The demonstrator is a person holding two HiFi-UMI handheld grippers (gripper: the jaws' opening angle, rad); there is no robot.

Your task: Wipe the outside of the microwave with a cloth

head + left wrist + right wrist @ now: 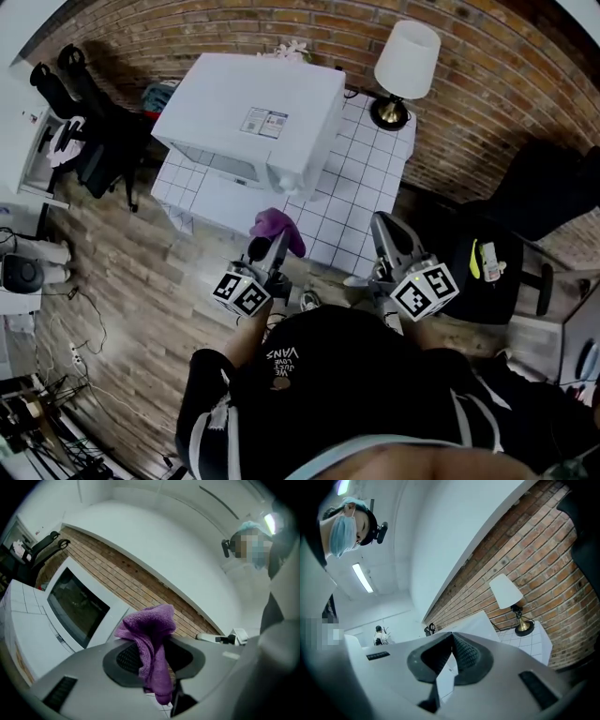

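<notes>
The microwave [253, 122] sits on a tiled table [366, 159]; in front of it the left gripper [267, 246] pinches a purple cloth [277, 228] by one fold, which could slip free mid-wipe; right of the microwave, the right gripper [389, 239] hangs closed, empty.

Our head view looks steeply down on the microwave [248, 122] and tiled table [361, 178]. From the left gripper view we face the microwave's door at close range, tilted upward. The right gripper view shares the lamp [506, 591] and brick wall [525, 550] with the head view.
</notes>
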